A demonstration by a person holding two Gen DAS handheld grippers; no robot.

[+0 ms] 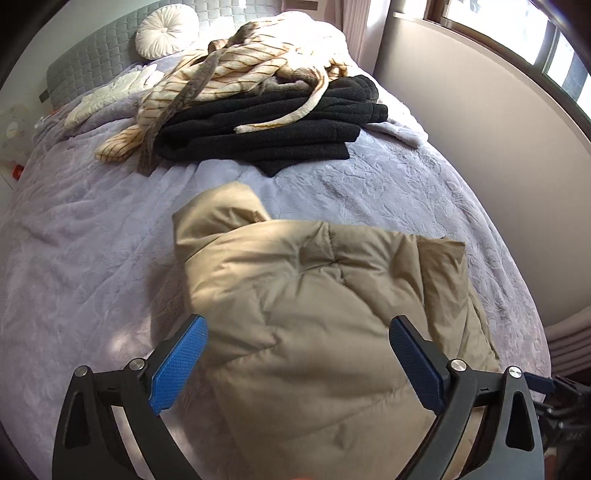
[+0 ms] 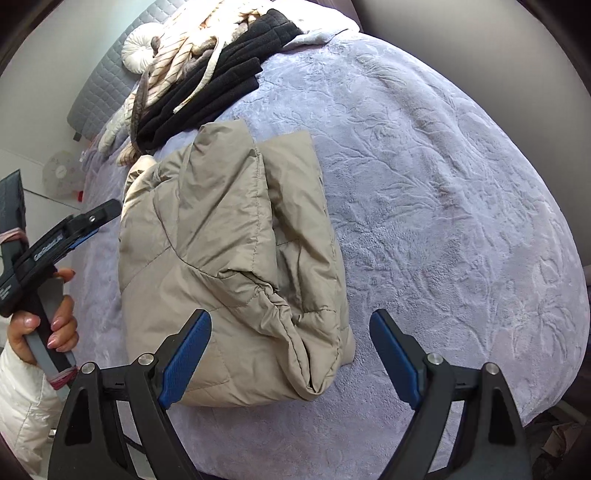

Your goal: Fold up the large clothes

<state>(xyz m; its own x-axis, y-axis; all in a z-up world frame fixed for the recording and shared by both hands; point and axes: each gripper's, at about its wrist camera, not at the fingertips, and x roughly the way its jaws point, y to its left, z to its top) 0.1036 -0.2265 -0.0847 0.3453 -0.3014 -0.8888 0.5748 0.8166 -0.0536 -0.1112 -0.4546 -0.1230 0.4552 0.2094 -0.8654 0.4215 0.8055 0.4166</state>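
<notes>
Broadly, a bed (image 2: 443, 184) covered by a lavender embossed blanket (image 1: 92, 258) is shown, bounded by a grey quilted headboard (image 1: 85, 62) at its far end and a pale wall with a window (image 1: 554, 48) along one side. A round white cushion (image 1: 166, 29) is propped at the headboard. Near the head of the bed, a folded black fleece (image 1: 273, 129) is stacked, with a cream striped robe (image 1: 240, 74) heaped partly over it.

A beige puffer jacket (image 2: 229, 258) is laid folded near the foot edge of the bed, its gathered cuff turned toward that edge.

The left gripper (image 1: 298, 343) is held wide apart above the jacket, nothing being clasped between its blue pads (image 1: 177, 369). The right gripper (image 2: 290, 343) is likewise spread wide and empty, poised over the jacket's near corner.

The left hand (image 2: 55, 317) is seen wrapped around its tool's handle beside the bed's edge, nails painted pink, above a white quilted sleeve (image 2: 22, 406).
</notes>
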